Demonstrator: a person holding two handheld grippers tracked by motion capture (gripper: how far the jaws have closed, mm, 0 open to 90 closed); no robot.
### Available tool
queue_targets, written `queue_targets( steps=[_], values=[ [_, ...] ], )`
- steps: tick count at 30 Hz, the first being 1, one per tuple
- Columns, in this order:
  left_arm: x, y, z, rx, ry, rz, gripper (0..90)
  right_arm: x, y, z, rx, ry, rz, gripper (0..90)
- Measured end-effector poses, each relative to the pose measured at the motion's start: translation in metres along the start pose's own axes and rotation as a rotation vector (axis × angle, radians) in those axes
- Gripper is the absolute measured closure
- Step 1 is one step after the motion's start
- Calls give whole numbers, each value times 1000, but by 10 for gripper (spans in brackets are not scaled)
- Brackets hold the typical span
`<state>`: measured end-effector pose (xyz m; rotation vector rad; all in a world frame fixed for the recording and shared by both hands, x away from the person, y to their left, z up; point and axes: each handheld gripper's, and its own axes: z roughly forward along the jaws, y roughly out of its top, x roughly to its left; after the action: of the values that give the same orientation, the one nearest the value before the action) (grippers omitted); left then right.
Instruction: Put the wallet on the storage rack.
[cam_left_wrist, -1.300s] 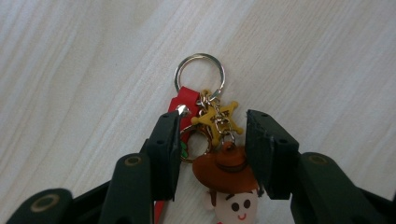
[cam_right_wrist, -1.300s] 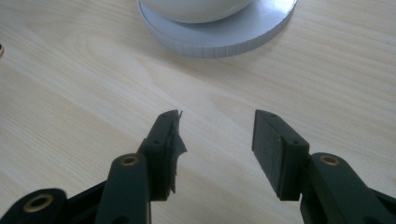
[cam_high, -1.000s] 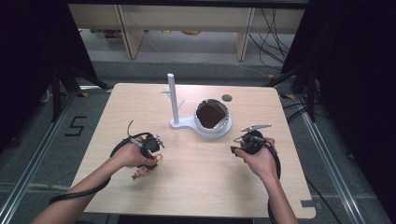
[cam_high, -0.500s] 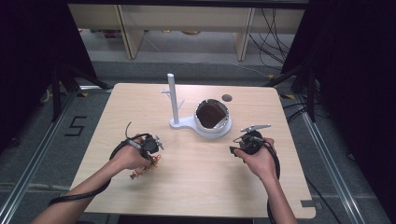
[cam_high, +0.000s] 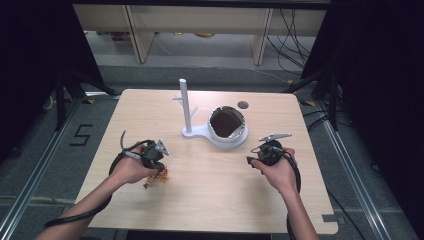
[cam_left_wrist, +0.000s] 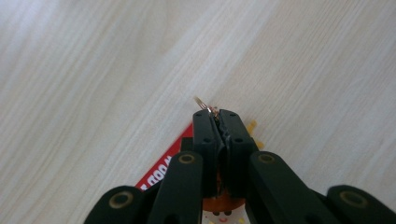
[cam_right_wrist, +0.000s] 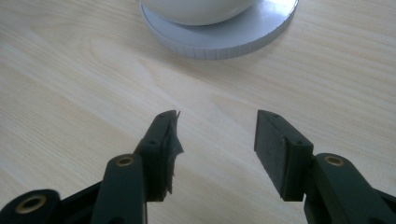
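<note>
Fingers of the left gripper (cam_left_wrist: 218, 114): pressed fully together on the thin metal ring (cam_left_wrist: 201, 102) of a small red-and-orange keychain charm (cam_high: 156, 177), which lies at the near-left of the table (cam_high: 210, 200), just under the left hand; jaws have just been closing, with the ring pinched between the tips. Right gripper (cam_right_wrist: 217, 122): jaws wide apart, nothing between them, poised low over bare wood just short of the white stand (cam_high: 186, 107) with its round dish (cam_high: 227, 122). Step in hand, as judged: pick-up of the charm; the next move likely calls for a steady lift and carry toward a peg on the stand, keeping the thin ring from slipping.
</note>
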<state>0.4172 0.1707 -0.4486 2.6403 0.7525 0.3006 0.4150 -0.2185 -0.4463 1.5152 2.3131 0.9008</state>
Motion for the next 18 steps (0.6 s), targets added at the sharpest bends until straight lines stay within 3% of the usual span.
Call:
queue_targets(
  steps=[3, 16, 18],
  values=[
    [1, -2, -7, -53, 13, -29, 860, 0, 0, 0, -2, -2, 2, 497],
    [20, 6, -48, -232, 88, -75, 861, 3, -3, 0, -25, -6, 6, 491],
    [23, 8, -54, -244, 89, -82, 860, 1, -3, 0, -33, -6, -27, 491]
  ],
)
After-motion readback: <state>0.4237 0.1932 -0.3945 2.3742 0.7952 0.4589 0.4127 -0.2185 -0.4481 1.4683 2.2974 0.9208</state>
